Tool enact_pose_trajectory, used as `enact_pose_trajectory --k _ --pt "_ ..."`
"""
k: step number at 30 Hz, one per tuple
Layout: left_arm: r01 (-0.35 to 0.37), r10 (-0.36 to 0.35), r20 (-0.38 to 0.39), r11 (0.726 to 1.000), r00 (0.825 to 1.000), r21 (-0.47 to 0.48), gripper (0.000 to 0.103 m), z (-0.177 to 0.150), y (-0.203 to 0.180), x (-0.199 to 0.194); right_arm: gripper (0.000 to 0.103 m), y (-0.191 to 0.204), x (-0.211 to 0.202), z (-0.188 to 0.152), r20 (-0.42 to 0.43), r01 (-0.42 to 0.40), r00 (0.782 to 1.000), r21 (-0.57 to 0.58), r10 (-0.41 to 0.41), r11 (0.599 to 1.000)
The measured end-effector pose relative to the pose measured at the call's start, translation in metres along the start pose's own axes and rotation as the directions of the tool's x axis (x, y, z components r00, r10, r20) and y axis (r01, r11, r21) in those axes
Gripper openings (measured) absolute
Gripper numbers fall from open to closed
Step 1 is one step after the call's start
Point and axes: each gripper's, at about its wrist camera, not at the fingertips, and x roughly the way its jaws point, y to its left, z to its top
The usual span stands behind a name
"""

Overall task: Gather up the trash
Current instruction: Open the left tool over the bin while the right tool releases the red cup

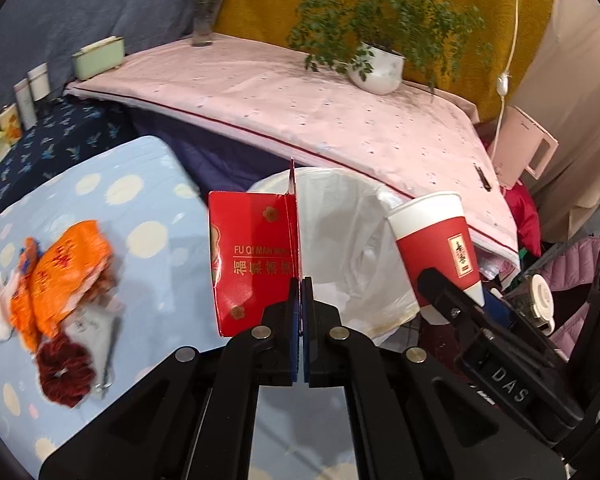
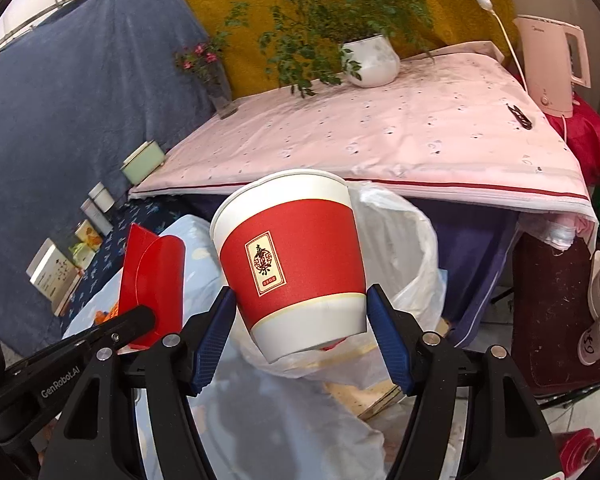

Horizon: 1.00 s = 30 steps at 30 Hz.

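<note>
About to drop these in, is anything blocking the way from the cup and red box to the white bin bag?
Nothing visible does. The paper cup and red box hang just before the open bin bag.

Left wrist view: mounted behind left gripper (image 1: pixel 300 280), looking forward and steeply down along fingers; close over white bin bag (image 1: pixel 340 240), pink-covered worktop (image 1: pixel 300 100) beyond.

Right wrist view: mounted behind right gripper (image 2: pixel 300 320), same downward slant, set further right, equally close to bin bag (image 2: pixel 400 240).

Shared by both: bin bag, pink worktop (image 2: pixel 380 132), potted plant (image 1: pixel 376 68) (image 2: pixel 372 60), flower vase (image 1: pixel 206 20) (image 2: pixel 216 84), red paper cup (image 1: pixel 436 240) (image 2: pixel 296 256), red envelope (image 1: pixel 252 260) (image 2: pixel 152 276). Opposite gripper visible at each view's edge.
</note>
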Motion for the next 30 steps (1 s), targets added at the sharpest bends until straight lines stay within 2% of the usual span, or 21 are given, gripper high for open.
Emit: enact_pose_trajectory --k 8,9,11,13,17,22,30 --pt "0.052 -0.053 -0.031 0.998 0.998 -0.017 0.002 0.022 -0.014 0.039 0.064 -0.022 0.020 0.015 -0.002 0.036 0.999 0.029 -0.036 0.999" --pt "0.042 -0.043 -0.033 0.999 0.999 -0.024 0.005 0.024 -0.013 0.043 0.064 -0.023 0.023 0.016 -0.004 0.039 0.999 0.029 -0.039 0.999" --pt "0.018 -0.019 -0.036 0.999 0.999 -0.046 0.017 0.026 -0.009 0.050 0.064 -0.026 0.031 0.020 -0.011 0.041 0.999 0.029 -0.041 0.999" --pt "-0.001 -0.001 -0.032 0.997 0.999 -0.071 0.034 0.026 -0.004 0.052 0.065 -0.025 0.036 0.022 -0.015 0.043 0.999 0.024 -0.042 0.999" --pt "-0.055 0.054 -0.017 0.996 0.998 -0.067 0.041 0.023 0.005 0.049 0.066 -0.019 0.048 0.022 -0.032 0.042 0.999 0.008 -0.042 0.999" --pt "-0.126 0.126 -0.002 0.989 0.992 -0.080 0.059 0.015 0.019 0.039 0.066 -0.008 0.056 0.021 -0.040 0.034 0.999 -0.008 -0.034 0.999" --pt "-0.188 0.190 0.003 0.973 0.982 -0.132 0.060 -0.004 0.047 0.019 0.067 0.014 0.049 0.017 -0.040 0.014 0.999 -0.038 -0.015 0.999"
